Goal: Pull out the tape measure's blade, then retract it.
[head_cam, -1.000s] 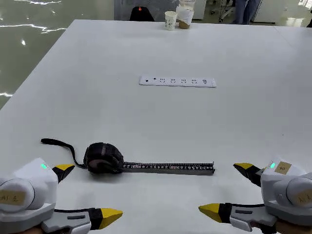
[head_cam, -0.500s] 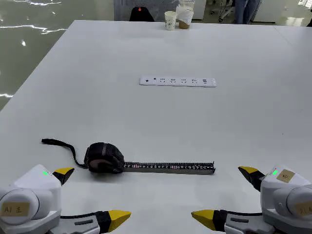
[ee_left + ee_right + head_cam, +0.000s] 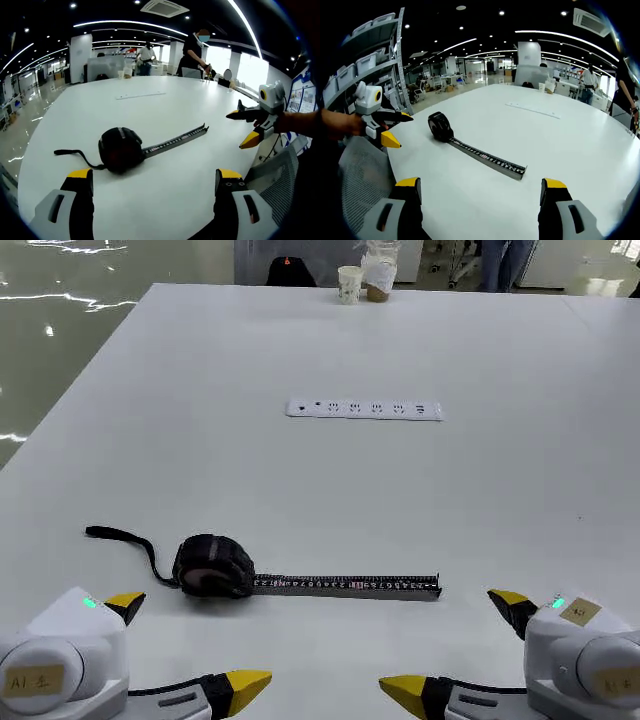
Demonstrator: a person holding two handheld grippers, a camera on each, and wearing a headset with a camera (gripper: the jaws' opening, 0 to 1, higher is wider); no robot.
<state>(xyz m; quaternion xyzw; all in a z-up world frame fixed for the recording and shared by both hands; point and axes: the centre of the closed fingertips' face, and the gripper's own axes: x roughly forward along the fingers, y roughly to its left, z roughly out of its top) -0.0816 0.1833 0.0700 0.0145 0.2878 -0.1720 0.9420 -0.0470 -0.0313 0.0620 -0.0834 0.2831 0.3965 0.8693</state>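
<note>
A black tape measure point(image 3: 211, 566) lies on the white table point(image 3: 330, 470), its dark blade point(image 3: 345, 585) drawn out to the right and lying flat, a black wrist strap point(image 3: 125, 540) trailing left. In the left gripper view the case point(image 3: 121, 149) and blade point(image 3: 176, 141) sit ahead of the jaws; in the right gripper view the case point(image 3: 440, 126) and the blade's tip point(image 3: 517, 172) lie ahead. My left gripper point(image 3: 185, 650) is open near the front edge, below the case. My right gripper point(image 3: 455, 650) is open, right of the blade's tip. Neither touches the tape.
A white power strip point(image 3: 364, 408) lies mid-table. Paper cups point(image 3: 351, 282) stand at the far edge. People stand beyond the table point(image 3: 192, 50). A grey mesh chair back point(image 3: 362, 180) sits by the near table edge.
Both grippers have drawn back a little toward the front edge and downward in the head view. The tape measure and its blade have not moved.
</note>
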